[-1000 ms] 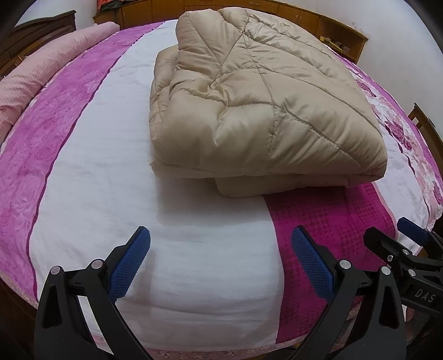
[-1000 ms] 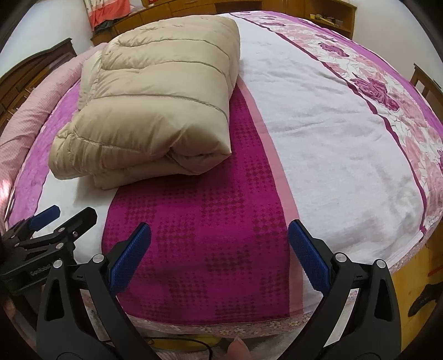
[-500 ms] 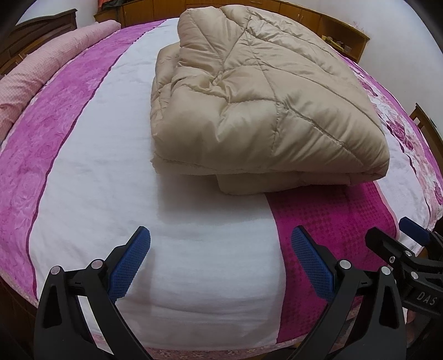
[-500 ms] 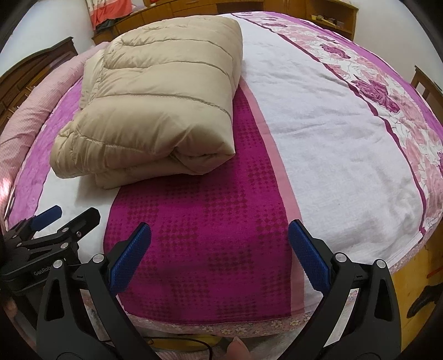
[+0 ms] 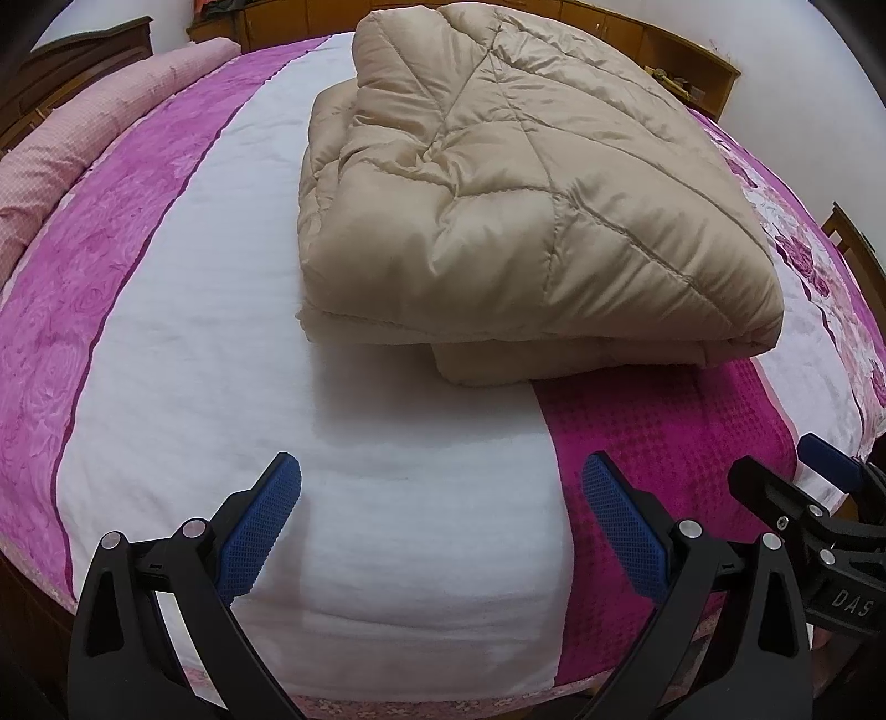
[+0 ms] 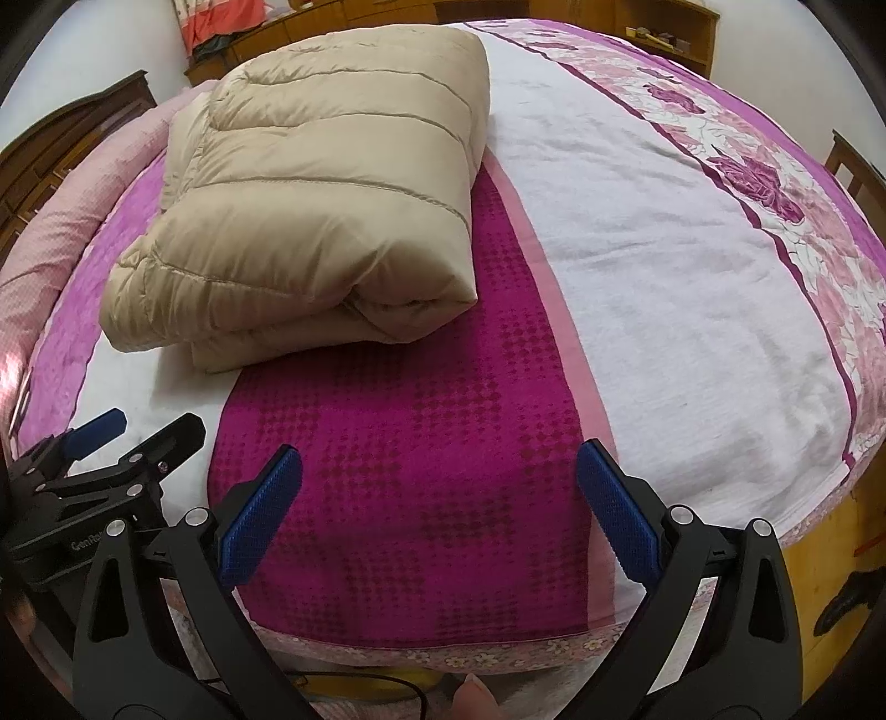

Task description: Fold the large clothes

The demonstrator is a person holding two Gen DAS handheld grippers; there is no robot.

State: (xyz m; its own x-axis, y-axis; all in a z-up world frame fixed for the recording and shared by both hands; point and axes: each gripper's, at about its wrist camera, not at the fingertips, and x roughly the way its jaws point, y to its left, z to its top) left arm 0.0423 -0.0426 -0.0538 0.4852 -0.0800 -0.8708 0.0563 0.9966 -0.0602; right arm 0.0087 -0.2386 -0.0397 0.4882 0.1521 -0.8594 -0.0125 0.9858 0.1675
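Observation:
A beige quilted padded garment lies folded into a thick bundle on the bed; it also shows in the right wrist view. My left gripper is open and empty above the white stripe of the bedspread, short of the bundle's near edge. My right gripper is open and empty above the magenta stripe, to the right of the bundle. Each gripper shows in the other's view: the right one at the lower right, the left one at the lower left.
The bed carries a pink, white and magenta bedspread. A pink bolster lies at its left side. Wooden cabinets stand behind. A wooden chair is at the right. The floor shows at the lower right.
Both grippers have edged slightly closer to the folded bundle, which looks a little larger. Both stay open and the bundle has not moved.

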